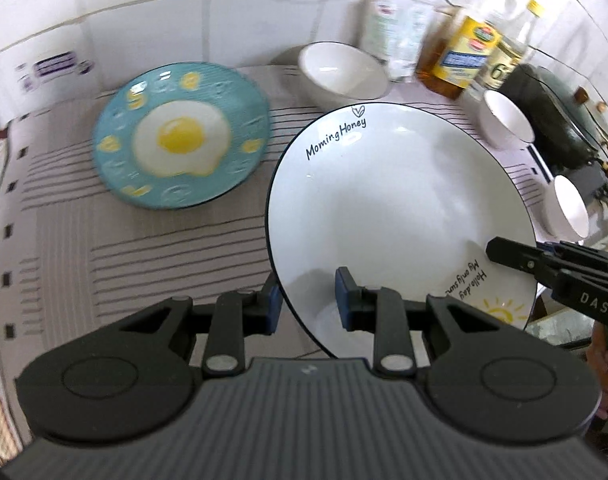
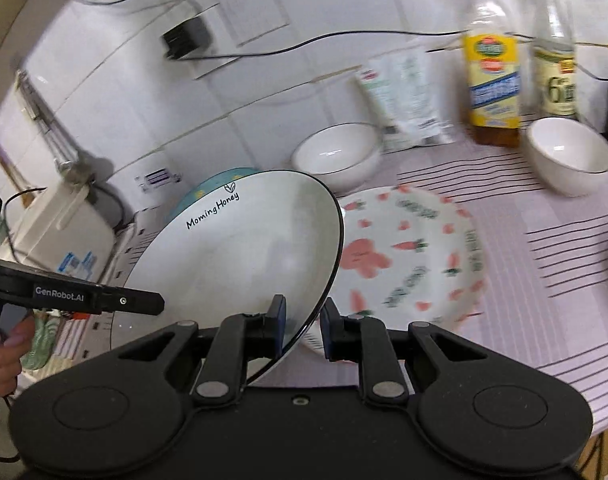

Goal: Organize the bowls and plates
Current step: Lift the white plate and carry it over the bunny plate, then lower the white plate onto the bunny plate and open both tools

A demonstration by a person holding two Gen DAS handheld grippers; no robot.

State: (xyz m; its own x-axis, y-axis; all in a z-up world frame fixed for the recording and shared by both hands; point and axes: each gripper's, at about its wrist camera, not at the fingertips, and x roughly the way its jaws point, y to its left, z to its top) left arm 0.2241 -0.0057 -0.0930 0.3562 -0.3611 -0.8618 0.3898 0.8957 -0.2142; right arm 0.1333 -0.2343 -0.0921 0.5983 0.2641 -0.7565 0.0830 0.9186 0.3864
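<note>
A white "Morning Honey" plate (image 1: 395, 208) with a dark rim is held tilted above the striped cloth; it also shows in the right wrist view (image 2: 232, 256). My left gripper (image 1: 307, 300) is shut on its near left rim. My right gripper (image 2: 302, 324) is shut on its right rim, and shows at the right of the left wrist view (image 1: 519, 258). A blue fried-egg plate (image 1: 182, 134) lies flat at the left. A carrot-patterned plate (image 2: 411, 256) lies flat beneath and to the right of the held plate. White bowls (image 1: 341, 74) (image 2: 565, 154) stand behind.
Oil and vinegar bottles (image 2: 491, 64) and a white pouch (image 2: 403, 96) stand against the tiled wall. Two more white bowls (image 1: 503, 124) and a dark pan (image 1: 551, 120) are at the right. A white appliance (image 2: 60, 224) with cables sits at the left.
</note>
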